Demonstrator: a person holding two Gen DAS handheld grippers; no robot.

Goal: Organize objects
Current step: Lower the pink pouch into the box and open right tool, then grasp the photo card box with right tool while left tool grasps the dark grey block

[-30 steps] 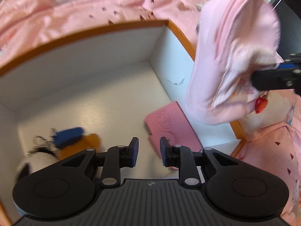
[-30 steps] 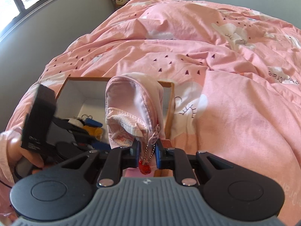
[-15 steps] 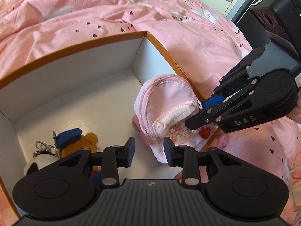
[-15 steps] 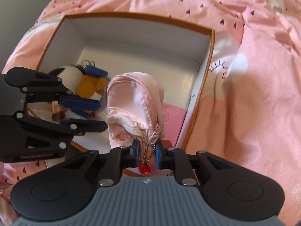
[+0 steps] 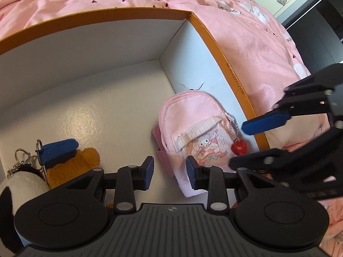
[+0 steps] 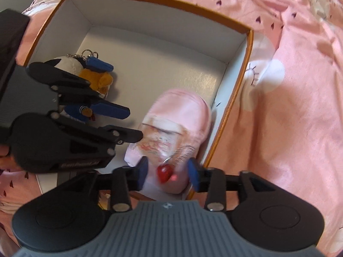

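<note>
Now the pink pouch (image 6: 178, 117) lies in the box (image 6: 240, 68); right gripper (image 6: 168, 172) is opening, left gripper (image 5: 169, 172) closing, both empty.

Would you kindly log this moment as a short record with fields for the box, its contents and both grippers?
box: white inside, orange rim, on pink bedding
pink mini backpack: lying in the box by its side wall, red heart charm on a chain
plush keychains: in the opposite corner
right gripper: above the backpack, jaws opening, charm between them, unclamped
left gripper: jaws closing, nothing gripped
</note>
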